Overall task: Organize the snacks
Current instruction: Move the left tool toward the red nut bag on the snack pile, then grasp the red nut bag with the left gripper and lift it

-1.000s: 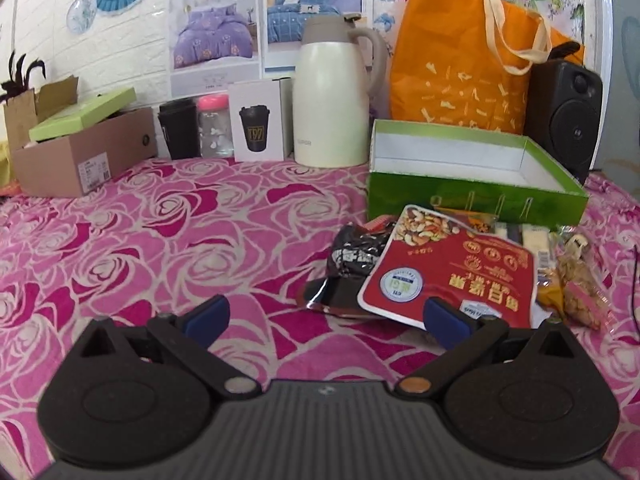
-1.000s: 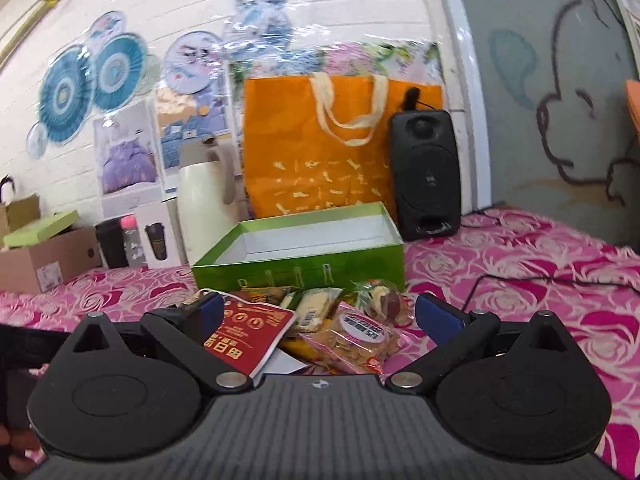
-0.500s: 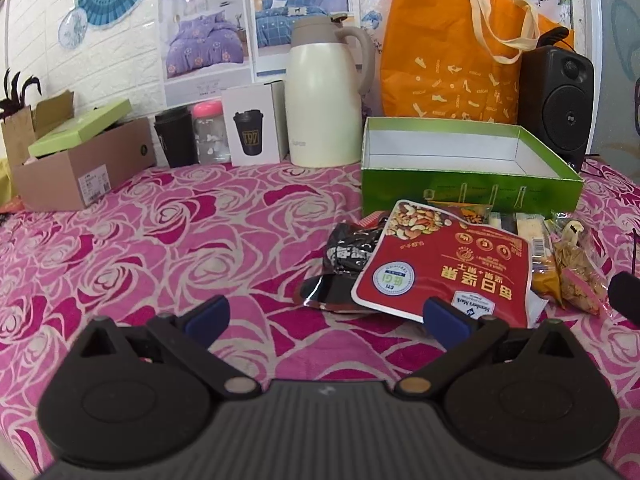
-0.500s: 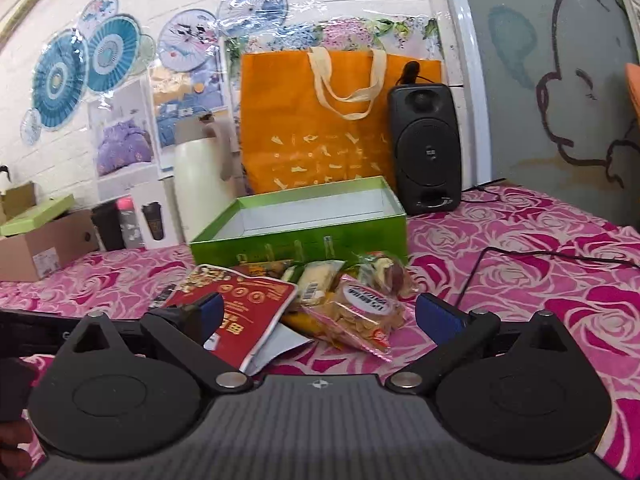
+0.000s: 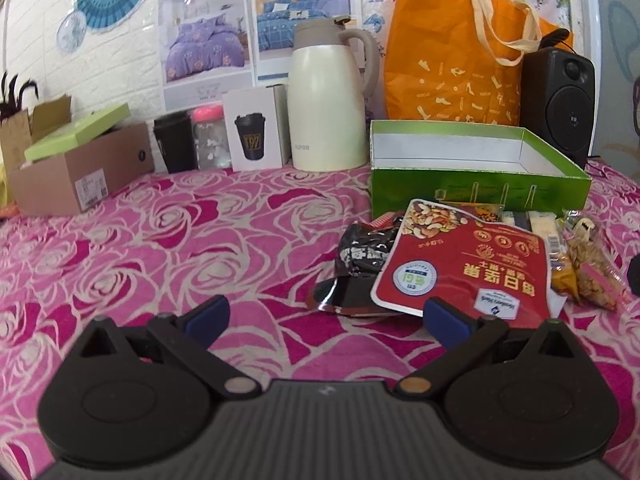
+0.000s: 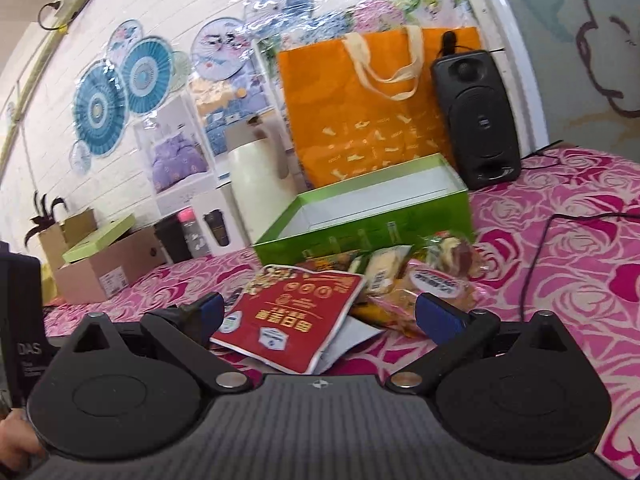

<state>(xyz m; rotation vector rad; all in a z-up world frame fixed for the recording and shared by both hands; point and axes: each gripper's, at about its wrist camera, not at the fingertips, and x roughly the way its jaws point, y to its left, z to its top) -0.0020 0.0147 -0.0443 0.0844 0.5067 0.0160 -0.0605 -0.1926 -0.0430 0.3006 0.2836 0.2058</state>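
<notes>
Snacks: red nut pouch atop crinkly packets.

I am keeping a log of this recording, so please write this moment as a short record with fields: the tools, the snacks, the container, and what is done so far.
left tool: open, holds nothing, low over the rose tablecloth
right tool: open, holds nothing, facing the snack pile
snacks: red nut pouch on top, black packet under its left edge, clear peanut bag at the right
container: green box, open, inside looks empty, just behind the pile
behind the box: orange tote bag, cream thermos jug, black speaker
progress: no snack in the box yet
</notes>
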